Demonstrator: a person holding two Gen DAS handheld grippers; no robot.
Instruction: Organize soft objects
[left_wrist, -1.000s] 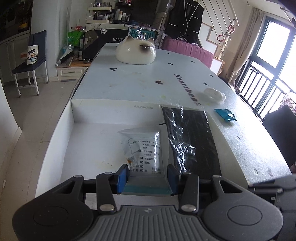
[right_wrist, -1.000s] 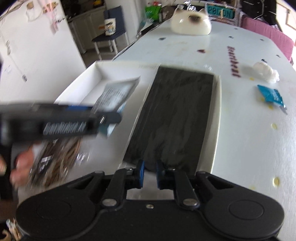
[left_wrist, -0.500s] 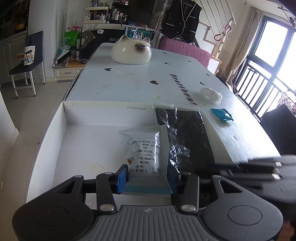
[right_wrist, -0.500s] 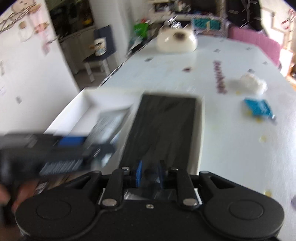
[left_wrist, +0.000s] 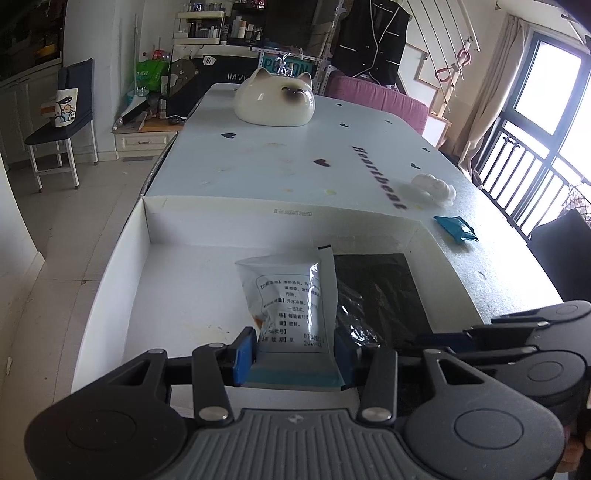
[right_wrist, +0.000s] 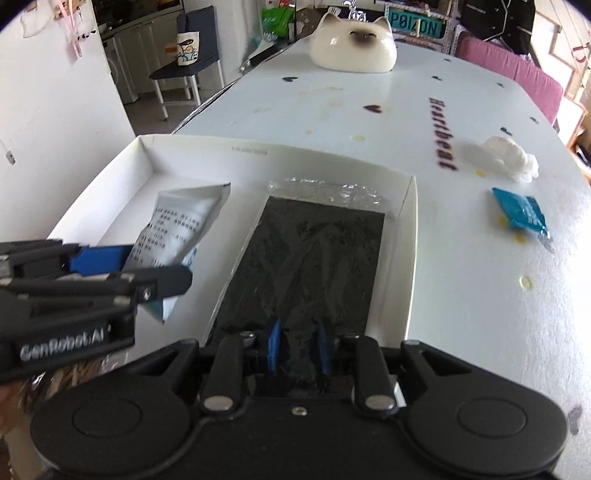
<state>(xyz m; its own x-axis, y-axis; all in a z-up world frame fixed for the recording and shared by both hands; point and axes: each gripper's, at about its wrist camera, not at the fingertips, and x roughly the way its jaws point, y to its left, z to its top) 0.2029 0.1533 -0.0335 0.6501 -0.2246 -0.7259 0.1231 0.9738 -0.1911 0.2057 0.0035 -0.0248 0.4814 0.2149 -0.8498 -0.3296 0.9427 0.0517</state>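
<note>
- The left gripper (left_wrist: 294, 350) held a white sachet (left_wrist: 291, 304) printed with dark text, its blue pads pressed against the two side edges of the sachet's near end
- The sachet hung over the floor of a shallow white box (left_wrist: 122, 266), roughly mid-box and just left of a black packet
- Seen from the right wrist, the same sachet (right_wrist: 184, 225) angled up and away from the left gripper (right_wrist: 147, 273), whose blue pad showed beside it
- The black packet (right_wrist: 314, 258), a dark sheet in clear wrap, lay flat along the box's right side, its clear far end close to the far wall (right_wrist: 295, 157)
- The right gripper (right_wrist: 298, 347) sat at the packet's near end with its blue pads a narrow way apart; the dark material lay between them, but I could not tell whether they gripped it
- In the left view the right gripper (left_wrist: 443, 339) reached in from the right, over the packet's near end (left_wrist: 376, 291)
- On the pale table (right_wrist: 461, 314) outside the box lay a small blue pouch (right_wrist: 522, 214) and, further off, a white fluffy clump (right_wrist: 511, 157), well apart from the box
- A cat-face ornament (left_wrist: 275, 99) stood at the table's far end
</note>
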